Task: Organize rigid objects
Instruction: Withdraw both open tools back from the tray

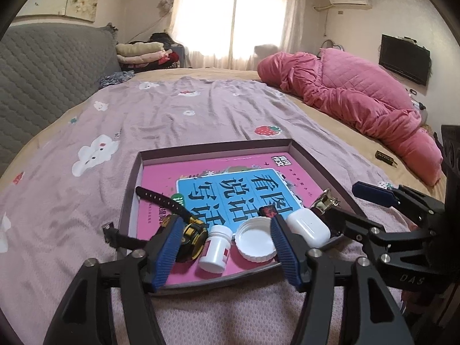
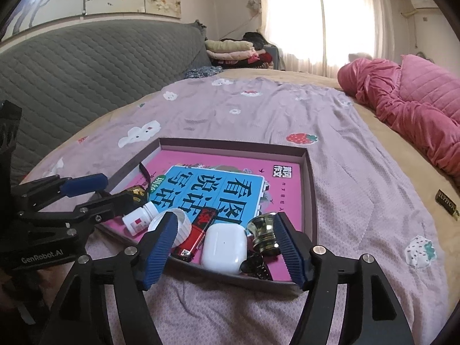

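Daylight enters through the curtained window [image 1: 230, 14], overexposed with glare. Interior evenly lit, shadows soft. Strong fisheye curvature, black corners; edges slightly soft.

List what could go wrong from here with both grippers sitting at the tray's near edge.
1. The white bottle lies on its side beside the loose cap; a nudge from the open left gripper could roll it.
2. The brass knob stands close to the right gripper finger and might tip.

Daylight is pouring through pale curtains [image 1: 227, 14] at the far wall. A grey quilted headboard [image 2: 86, 66] is flanking the bed's left edge, a pink quilt [image 1: 359, 97] is lying along the right, and a television [image 1: 404, 59] is hanging beyond.
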Action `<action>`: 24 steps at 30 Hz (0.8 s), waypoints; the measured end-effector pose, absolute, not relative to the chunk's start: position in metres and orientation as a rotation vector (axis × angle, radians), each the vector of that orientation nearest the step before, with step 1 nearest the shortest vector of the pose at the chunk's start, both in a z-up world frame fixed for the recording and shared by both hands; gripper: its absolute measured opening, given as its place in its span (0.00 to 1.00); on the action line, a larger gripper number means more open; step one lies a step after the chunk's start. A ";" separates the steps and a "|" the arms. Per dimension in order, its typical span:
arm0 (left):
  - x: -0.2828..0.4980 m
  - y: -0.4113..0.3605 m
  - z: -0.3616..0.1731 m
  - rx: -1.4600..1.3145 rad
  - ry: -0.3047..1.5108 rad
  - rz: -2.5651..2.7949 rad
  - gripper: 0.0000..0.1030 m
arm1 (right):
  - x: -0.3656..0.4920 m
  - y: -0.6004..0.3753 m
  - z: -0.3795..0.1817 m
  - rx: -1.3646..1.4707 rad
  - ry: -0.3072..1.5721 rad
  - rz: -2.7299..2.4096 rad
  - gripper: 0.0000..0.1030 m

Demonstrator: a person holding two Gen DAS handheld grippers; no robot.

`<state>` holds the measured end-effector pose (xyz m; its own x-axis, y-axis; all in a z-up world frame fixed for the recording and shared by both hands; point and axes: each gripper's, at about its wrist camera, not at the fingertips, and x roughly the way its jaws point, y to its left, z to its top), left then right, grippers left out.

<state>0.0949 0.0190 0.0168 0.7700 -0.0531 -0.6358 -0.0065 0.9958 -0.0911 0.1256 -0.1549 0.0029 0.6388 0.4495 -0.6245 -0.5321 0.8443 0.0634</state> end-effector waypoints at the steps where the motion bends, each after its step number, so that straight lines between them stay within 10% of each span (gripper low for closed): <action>1: 0.094 0.020 0.017 -0.096 0.693 -0.022 0.67 | 0.125 -0.155 0.003 -0.130 0.678 0.561 0.71; 24: 0.075 0.023 0.021 -0.158 0.688 0.017 0.67 | 0.100 -0.161 0.021 -0.113 0.610 0.511 0.73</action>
<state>0.0750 0.0226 0.0208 0.7729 -0.0366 -0.6334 -0.0675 0.9879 -0.1393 0.0997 -0.1606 0.0209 0.7000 0.4248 -0.5741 -0.4901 0.8704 0.0465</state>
